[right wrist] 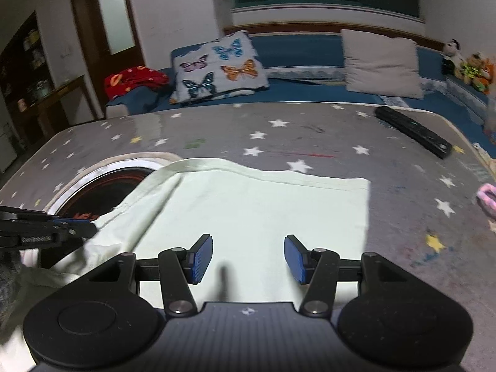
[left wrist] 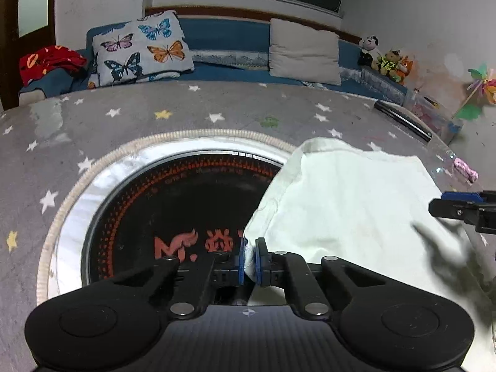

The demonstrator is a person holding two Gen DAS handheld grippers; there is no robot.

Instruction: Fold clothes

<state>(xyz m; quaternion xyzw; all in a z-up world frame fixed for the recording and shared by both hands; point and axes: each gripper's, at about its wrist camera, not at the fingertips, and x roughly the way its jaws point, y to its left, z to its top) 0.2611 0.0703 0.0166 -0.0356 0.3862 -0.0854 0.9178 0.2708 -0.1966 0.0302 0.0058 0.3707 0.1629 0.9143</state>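
A pale green garment (left wrist: 356, 204) lies partly folded on a grey star-patterned tabletop (left wrist: 186, 114). It also shows in the right wrist view (right wrist: 254, 204). My left gripper (left wrist: 250, 262) is shut on the garment's left edge, with cloth pinched between its blue pads. It shows at the left of the right wrist view (right wrist: 90, 226). My right gripper (right wrist: 248, 259) is open and empty, hovering over the garment's near part. Its tip shows at the right edge of the left wrist view (left wrist: 434, 207).
A round black induction hob (left wrist: 173, 217) with orange markings is set in the table, partly under the garment. A black remote (right wrist: 412, 131) lies at the far right, a pink object (right wrist: 486, 200) at the right edge. A bench with cushions (right wrist: 220, 68) stands behind.
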